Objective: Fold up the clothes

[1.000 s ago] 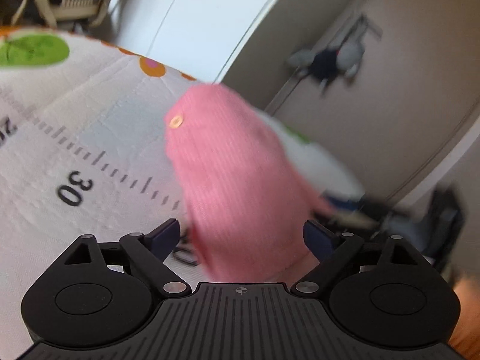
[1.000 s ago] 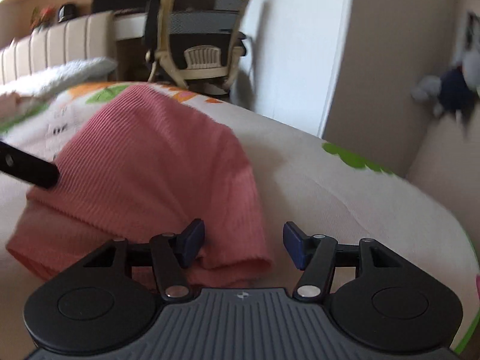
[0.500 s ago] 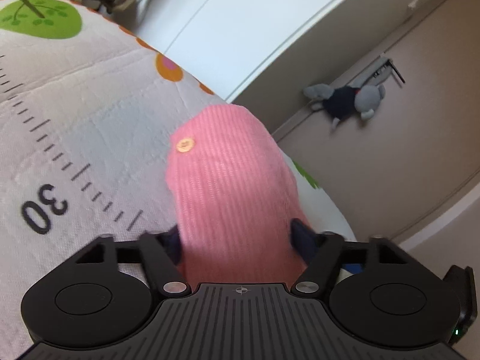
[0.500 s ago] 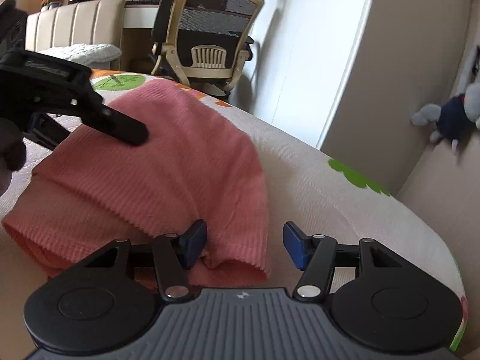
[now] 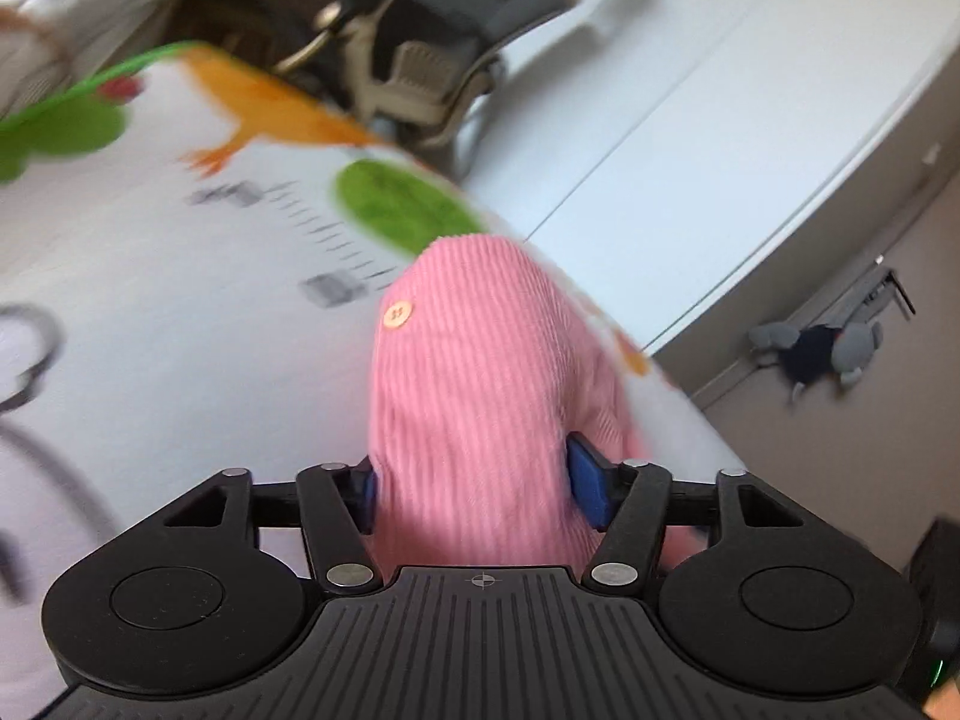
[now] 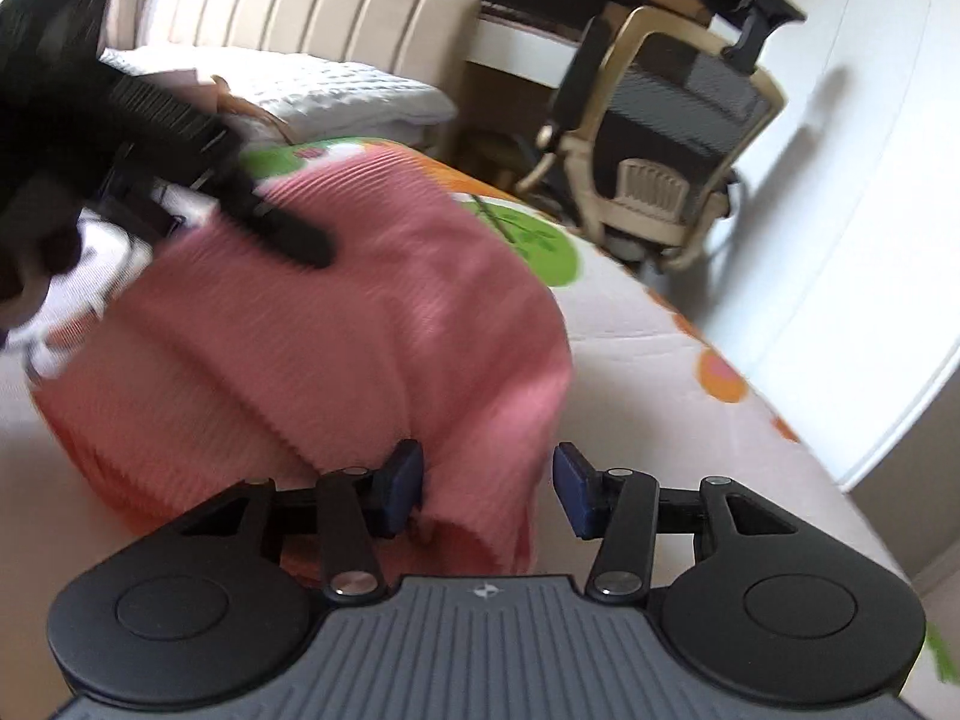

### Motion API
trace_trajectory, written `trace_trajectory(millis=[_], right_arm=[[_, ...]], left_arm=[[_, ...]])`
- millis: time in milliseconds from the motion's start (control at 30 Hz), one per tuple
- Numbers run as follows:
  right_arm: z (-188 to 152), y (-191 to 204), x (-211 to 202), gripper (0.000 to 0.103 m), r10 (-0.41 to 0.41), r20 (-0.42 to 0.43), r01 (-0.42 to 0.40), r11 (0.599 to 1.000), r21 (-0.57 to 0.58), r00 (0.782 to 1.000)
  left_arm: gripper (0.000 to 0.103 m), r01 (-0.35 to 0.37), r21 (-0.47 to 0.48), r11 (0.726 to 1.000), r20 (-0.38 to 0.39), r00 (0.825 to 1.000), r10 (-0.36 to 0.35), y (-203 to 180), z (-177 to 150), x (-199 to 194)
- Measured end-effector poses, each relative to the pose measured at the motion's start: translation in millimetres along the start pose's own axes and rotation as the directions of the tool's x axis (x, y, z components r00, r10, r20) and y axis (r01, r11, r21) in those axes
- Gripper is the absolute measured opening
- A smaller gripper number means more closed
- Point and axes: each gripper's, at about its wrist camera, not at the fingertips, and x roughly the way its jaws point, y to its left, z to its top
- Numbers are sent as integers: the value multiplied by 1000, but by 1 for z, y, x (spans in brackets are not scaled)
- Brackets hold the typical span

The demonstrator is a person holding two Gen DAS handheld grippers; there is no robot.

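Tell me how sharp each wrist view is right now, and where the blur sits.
Left wrist: the mat is motion-smeared and its printed marks unreadable, while the pink garment and left tongs stay crisp. Right wrist: the garment is smeared and the left tongs at upper left are blurred; the right tongs and office chair are clearer.

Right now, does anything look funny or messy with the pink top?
Nothing is broken or spilled. The pink ribbed knit top lies bunched in a lumpy heap on the printed play mat, not flat. The left gripper pinches one part; the right gripper straddles an edge.
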Motion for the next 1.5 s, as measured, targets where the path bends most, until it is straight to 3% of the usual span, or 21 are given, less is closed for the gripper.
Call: trace_trajectory(millis=[100, 300, 533, 600, 700, 833, 933, 1100, 1233, 1333, 1400, 1500], right_arm=[[15, -8, 4, 51, 57, 0, -57, 997, 51, 998], [57, -9, 31, 51, 118, 15, -119, 988, 97, 993], [106, -9, 63, 51, 187, 35, -190, 970, 148, 982], [95, -6, 86, 54, 146, -22, -142, 981, 132, 989], [78, -20, 89, 56, 129, -42, -119, 974, 192, 991], [69, -42, 52, 56, 124, -12, -118, 966, 232, 992], [55, -59, 24, 58, 154, 27, -155, 933, 326, 988], [21, -69, -21, 58, 134, 73, -153, 901, 407, 988], [-7, -56, -33, 58, 168, 22, -163, 905, 393, 986], [-26, -45, -25, 48, 199, -40, -167, 901, 401, 979], [-27, -50, -29, 30, 199, -14, -175, 891, 419, 980], [-28, -56, -34, 29, 197, 26, -188, 875, 445, 980]], left_arm=[[72, 19, 40, 999, 5, 1000, -19, 9, -1, -13], [80, -37, 184, 982, 10, 999, 36, -9, -8, -5], [83, -41, 206, 978, 44, 998, 32, -6, -19, -8], [85, -45, 224, 974, 49, 998, 35, -7, -20, -6], [91, -45, 256, 966, 49, 998, 34, -12, -23, -5], [94, -35, 267, 963, 44, 999, 24, -13, -23, -4], [94, -33, 263, 964, 44, 999, 22, -13, -23, -4], [94, -39, 267, 963, 45, 999, 28, -14, -23, -3], [95, -51, 281, 958, 45, 998, 40, -17, -23, -2], [95, -39, 252, 967, 35, 999, 31, -13, -20, -7], [95, -31, 215, 976, 31, 999, 25, -11, -18, -20], [95, -12, 255, 967, 57, 998, -3, -19, -24, -45]])
